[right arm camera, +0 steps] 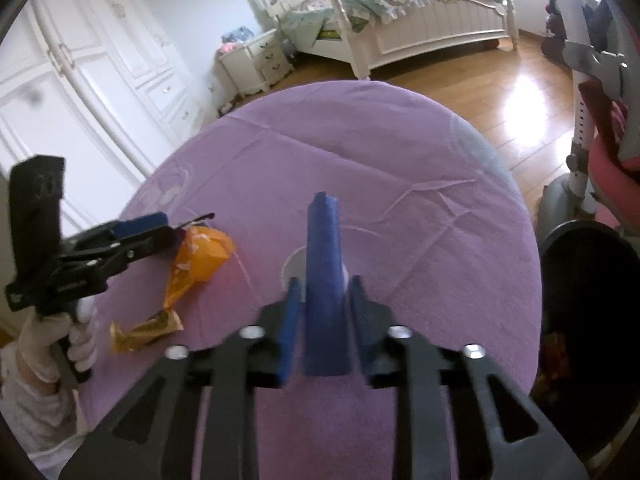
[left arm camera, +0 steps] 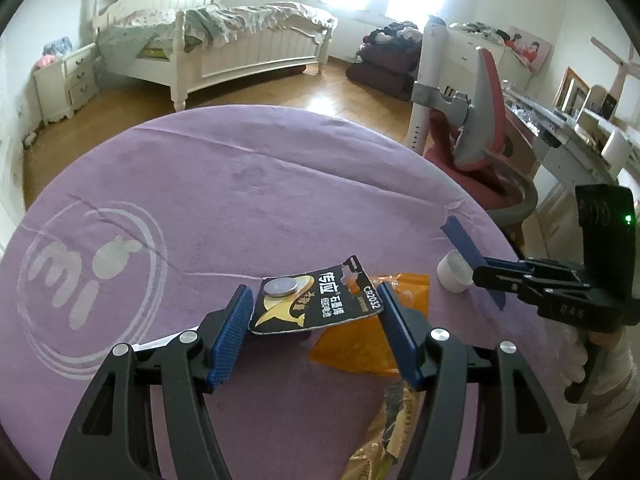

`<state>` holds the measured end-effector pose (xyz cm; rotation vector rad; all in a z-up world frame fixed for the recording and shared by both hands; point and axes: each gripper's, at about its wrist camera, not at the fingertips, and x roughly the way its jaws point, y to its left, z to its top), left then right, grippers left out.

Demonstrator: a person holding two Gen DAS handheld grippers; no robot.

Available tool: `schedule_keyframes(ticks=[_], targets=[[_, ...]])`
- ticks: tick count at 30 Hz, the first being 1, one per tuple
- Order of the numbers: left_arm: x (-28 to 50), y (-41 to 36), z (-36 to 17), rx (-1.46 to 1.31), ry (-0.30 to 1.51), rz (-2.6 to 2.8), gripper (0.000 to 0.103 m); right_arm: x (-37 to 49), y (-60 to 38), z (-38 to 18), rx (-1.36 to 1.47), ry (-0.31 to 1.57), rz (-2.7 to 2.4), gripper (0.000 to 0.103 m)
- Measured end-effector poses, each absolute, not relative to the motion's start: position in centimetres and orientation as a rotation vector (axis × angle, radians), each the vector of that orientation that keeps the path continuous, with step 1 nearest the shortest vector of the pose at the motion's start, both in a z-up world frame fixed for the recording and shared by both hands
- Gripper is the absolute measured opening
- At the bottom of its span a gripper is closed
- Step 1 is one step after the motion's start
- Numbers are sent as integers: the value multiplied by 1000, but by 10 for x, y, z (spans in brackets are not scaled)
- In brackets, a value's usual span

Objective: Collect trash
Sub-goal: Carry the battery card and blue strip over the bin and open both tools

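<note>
Blue pads of my left gripper (left arm camera: pixel 316 300) fill the foreground, set fairly wide and clamped on the two edges of a black CR2032 battery card (left arm camera: pixel 320 300), which I hold lifted just above the tabletop (left arm camera: pixel 240 200) with its purple cloth. One silver coin cell (left arm camera: pixel 281 287) sits on the card's near-left corner. Under and beside the card lies a crumpled orange wrapper (left arm camera: pixel 360 344), and closer to me a gold-and-brown snack wrapper (left arm camera: pixel 384 432), both flat on the cloth.

Off to the right, my right gripper (left arm camera: pixel 474 266) points down at a small white bottle cap (left arm camera: pixel 452 272) standing on the cloth. Its jaws are narrow, with the cap at their tips and touching the farther pad; whether both pads press on it I cannot tell. A white-gloved hand (right arm camera: pixel 44 336) grips the left handle. Past the tabletop's right edge stands a dark round bin (right arm camera: pixel 554 264).
</note>
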<state>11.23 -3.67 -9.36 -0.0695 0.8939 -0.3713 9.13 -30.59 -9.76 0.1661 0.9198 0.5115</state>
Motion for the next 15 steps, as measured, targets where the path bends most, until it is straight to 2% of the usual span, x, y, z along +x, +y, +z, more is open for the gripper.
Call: schedule_keyframes(ticks=[7, 15], targets=[[105, -38, -78, -91, 836, -368, 62, 87, -318, -83, 248, 861, 540, 18], [99, -86, -28, -88, 694, -429, 62, 69, -362, -40, 324, 658, 448, 18]])
